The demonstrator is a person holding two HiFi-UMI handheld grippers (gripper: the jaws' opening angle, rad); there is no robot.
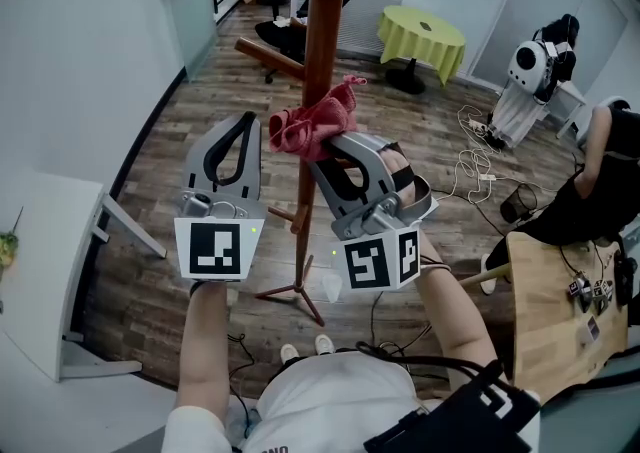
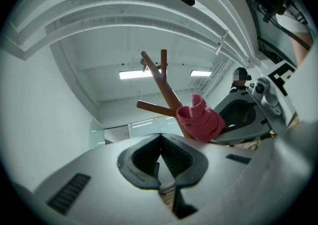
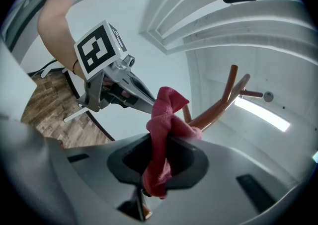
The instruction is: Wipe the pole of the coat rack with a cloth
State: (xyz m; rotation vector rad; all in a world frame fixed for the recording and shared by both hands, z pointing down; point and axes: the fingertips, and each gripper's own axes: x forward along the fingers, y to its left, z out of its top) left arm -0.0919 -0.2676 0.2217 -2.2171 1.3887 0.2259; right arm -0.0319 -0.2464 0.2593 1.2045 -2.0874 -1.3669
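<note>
While the left gripper (image 1: 250,124) hangs shut just left, the right gripper (image 1: 332,146) clamps the cloth (image 1: 312,121) against the upright pole (image 1: 320,31).

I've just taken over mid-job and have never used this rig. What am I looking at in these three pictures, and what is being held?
There is no robot arm here: a person holds two hand-held grippers. The head view looks down from the person's head. The other two views each look along one gripper's own fingers. The left gripper is shut and empty, to the left of the pole. The right gripper is shut on a red cloth, which is bunched up at the pole. The pole stands on a wood floor.
</note>
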